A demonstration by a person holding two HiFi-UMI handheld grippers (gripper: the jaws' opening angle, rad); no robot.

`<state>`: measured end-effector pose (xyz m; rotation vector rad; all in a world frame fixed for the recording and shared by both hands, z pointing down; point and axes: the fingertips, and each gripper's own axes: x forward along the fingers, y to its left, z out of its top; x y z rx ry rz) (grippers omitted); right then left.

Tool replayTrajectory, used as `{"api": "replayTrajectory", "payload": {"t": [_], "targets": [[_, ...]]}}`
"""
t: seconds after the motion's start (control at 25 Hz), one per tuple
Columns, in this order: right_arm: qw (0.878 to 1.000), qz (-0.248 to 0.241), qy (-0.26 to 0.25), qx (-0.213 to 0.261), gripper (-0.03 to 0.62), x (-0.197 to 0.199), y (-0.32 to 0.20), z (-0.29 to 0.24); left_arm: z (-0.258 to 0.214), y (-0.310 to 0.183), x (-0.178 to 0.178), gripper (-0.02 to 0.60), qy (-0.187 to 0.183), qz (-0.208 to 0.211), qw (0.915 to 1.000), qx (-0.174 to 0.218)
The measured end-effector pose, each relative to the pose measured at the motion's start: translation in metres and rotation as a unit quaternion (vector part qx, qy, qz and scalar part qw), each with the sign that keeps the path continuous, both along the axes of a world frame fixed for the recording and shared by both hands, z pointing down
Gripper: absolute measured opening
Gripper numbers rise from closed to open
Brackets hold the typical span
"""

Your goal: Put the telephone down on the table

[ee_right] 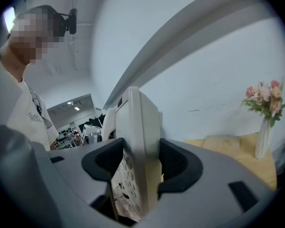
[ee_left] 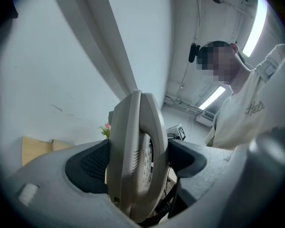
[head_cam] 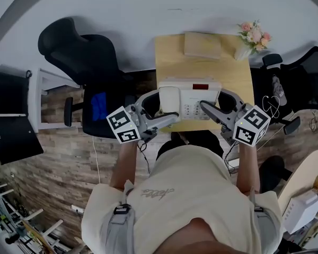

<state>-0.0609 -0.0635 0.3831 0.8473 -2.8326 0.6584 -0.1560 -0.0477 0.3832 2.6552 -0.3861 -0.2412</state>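
Note:
A cream desk telephone [head_cam: 190, 96] with its handset on the left and a red display hangs above the near edge of the wooden table [head_cam: 201, 67], carried between both grippers. My left gripper [head_cam: 167, 110] is shut on the handset side. In the left gripper view the telephone's edge [ee_left: 137, 151] stands upright, clamped between the black pads [ee_left: 92, 165] of that gripper [ee_left: 138, 164]. My right gripper [head_cam: 209, 110] is shut on the keypad side. The right gripper view shows the telephone's body [ee_right: 138, 141] squeezed between the pads [ee_right: 178, 167] of the right gripper [ee_right: 141, 167].
A tan box [head_cam: 202, 45] lies at the back of the table, and a vase of pink flowers [head_cam: 254, 37] stands at its back right corner. A black office chair [head_cam: 90, 62] is left of the table, another chair [head_cam: 307, 73] right. The person's body fills the near side.

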Motion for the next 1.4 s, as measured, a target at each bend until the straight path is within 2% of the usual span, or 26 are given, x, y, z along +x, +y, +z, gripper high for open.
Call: {"api": "replayTrajectory", "payload": {"t": [0.16, 0.44, 0.84, 1.16, 1.4], "targets": [[1.000, -0.010, -0.003, -0.005, 0.227, 0.001, -0.002, 0.005, 0.003, 0.001, 0.002, 0.376, -0.016, -0.008, 0.9998, -0.005], [0.998, -0.036, -0.036, -0.027, 0.227, 0.030, -0.083, 0.022, 0.014, -0.076, 0.032, 0.376, -0.048, -0.032, 0.9978, -0.031], [0.997, -0.057, -0.043, -0.043, 0.225, 0.076, -0.129, 0.034, 0.025, -0.118, 0.078, 0.376, -0.057, -0.051, 0.9957, -0.052], [0.995, -0.079, -0.042, -0.048, 0.225, 0.085, -0.146, 0.045, 0.038, -0.130, 0.089, 0.376, -0.053, -0.068, 0.9935, -0.074], [0.995, -0.072, -0.042, -0.053, 0.225, 0.078, -0.147, 0.048, 0.042, -0.134, 0.080, 0.376, -0.051, -0.057, 0.9942, -0.075]]}}
